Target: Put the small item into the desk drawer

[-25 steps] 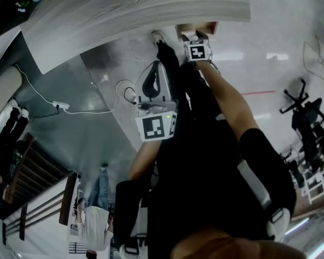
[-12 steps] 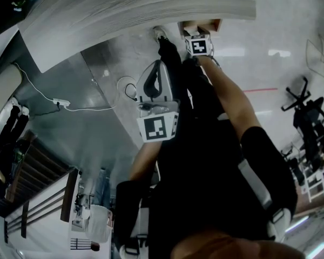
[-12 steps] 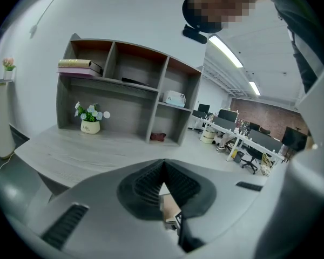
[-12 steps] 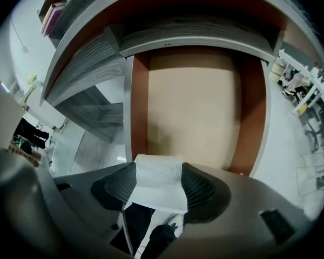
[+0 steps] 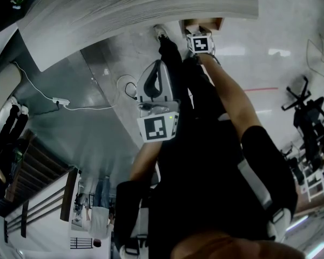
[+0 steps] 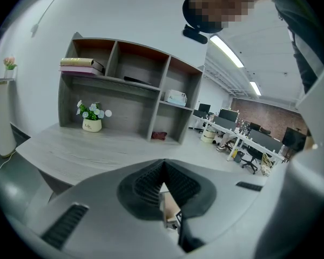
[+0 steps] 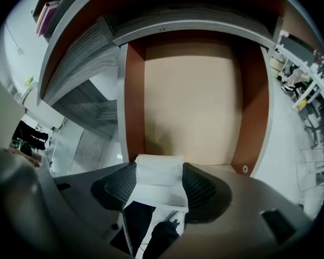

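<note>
Right gripper [image 7: 159, 172] pinches the white packet [image 7: 157, 190] over the open drawer [image 7: 194, 101], frame centre, ready to drop. Left gripper [image 6: 163, 186] closed, empty, held clear.

Left claw [image 6: 163, 177] closed; right claw [image 7: 159, 178] clamped.

Ahead of the right tongs [image 7: 159, 171] and their white packet [image 7: 159, 190], the open drawer [image 7: 191, 107] offers free room between brown side walls [image 7: 132, 101]; the desk [image 5: 140, 7] edge overhangs just above, limiting height.
</note>
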Demonstrator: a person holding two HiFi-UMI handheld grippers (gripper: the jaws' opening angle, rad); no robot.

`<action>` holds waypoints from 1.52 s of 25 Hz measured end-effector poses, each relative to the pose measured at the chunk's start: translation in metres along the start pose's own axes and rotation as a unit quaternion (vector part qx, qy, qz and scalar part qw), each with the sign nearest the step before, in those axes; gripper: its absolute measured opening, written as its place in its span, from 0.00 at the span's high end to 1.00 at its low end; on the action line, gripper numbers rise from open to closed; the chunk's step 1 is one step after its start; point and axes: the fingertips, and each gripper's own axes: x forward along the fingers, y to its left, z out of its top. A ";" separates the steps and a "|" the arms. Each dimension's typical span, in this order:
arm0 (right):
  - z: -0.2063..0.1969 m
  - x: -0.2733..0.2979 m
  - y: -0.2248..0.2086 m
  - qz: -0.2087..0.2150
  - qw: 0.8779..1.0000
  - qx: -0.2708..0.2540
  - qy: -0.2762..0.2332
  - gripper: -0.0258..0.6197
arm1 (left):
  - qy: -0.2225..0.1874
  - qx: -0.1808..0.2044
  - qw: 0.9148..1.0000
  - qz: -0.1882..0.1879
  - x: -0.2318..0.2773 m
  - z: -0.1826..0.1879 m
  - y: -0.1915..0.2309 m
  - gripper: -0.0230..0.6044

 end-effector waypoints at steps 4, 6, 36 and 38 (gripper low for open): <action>-0.002 0.001 0.000 -0.003 1.000 -0.002 0.000 0.56 | 0.002 -0.002 1.000 0.001 -0.002 -0.003 0.002 0.96; -0.002 0.002 -0.001 -0.006 1.000 -0.004 0.001 0.56 | 0.003 -0.003 1.000 0.001 -0.003 -0.004 0.004 0.96; 0.034 -0.086 -0.001 -0.020 0.996 0.011 -0.087 0.77 | -0.051 0.007 0.998 -0.022 -0.025 0.041 -0.024 0.96; 0.033 -0.101 -0.004 -0.024 0.995 0.011 -0.096 0.86 | -0.056 0.008 0.998 -0.025 -0.031 0.046 -0.030 0.96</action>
